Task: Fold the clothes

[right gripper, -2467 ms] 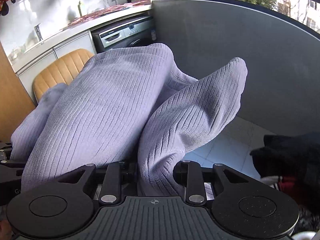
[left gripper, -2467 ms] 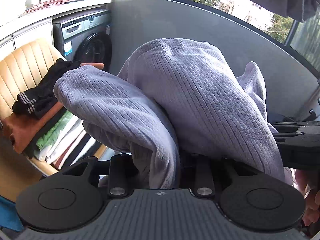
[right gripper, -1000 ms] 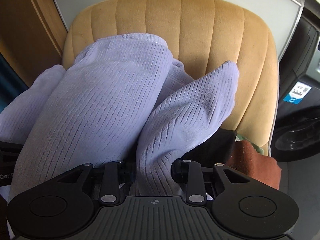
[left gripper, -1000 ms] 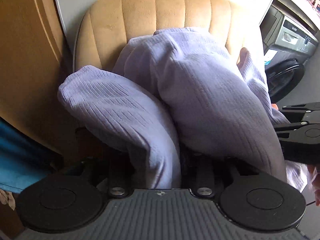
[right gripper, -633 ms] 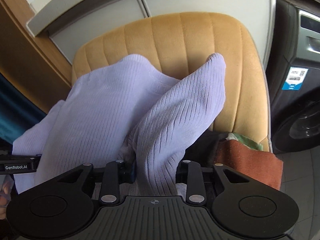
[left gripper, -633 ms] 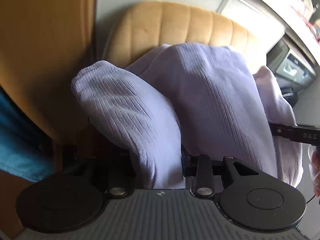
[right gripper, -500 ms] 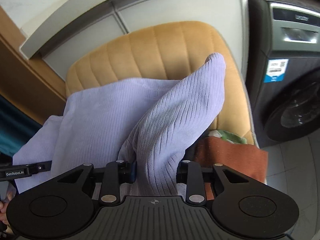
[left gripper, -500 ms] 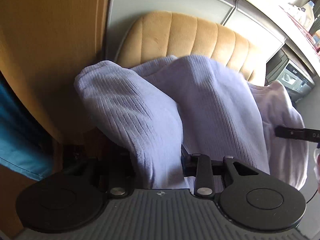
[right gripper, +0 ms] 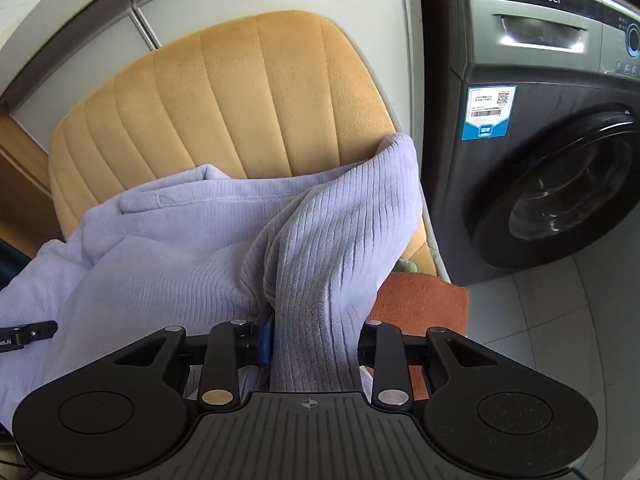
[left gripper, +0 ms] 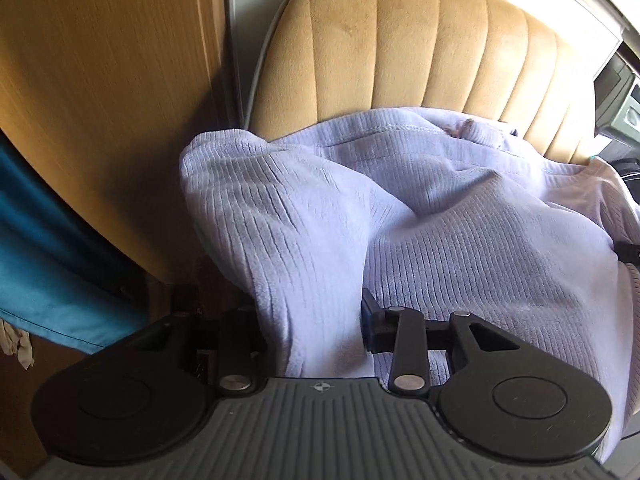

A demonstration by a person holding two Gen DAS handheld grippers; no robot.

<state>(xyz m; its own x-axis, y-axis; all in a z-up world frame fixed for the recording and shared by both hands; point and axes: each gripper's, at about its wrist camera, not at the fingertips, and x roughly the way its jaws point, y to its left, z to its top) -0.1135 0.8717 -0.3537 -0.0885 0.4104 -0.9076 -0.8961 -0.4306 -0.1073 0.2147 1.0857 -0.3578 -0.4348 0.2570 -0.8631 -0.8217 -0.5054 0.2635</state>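
Note:
A folded lilac ribbed garment (left gripper: 420, 220) lies low over the seat of a tan padded chair (left gripper: 400, 52), its far edge against the chair back. My left gripper (left gripper: 316, 320) is shut on its left corner, and the cloth bulges up over the fingers and hides them. In the right wrist view the same garment (right gripper: 192, 256) spreads leftward, and my right gripper (right gripper: 312, 340) is shut on its right corner. The tip of the other gripper shows at each view's side edge.
Under the garment an orange-brown folded cloth (right gripper: 420, 300) and a bit of green fabric (right gripper: 406, 266) stick out at the chair's right. A grey front-loading washing machine (right gripper: 540, 140) stands right of the chair. A wooden panel (left gripper: 100, 100) and blue cloth (left gripper: 40, 260) are at left.
Both grippers have carried the lilac garment from the open room to the chair and lowered it. It now lies flatter and spread wider over the stack on the seat.

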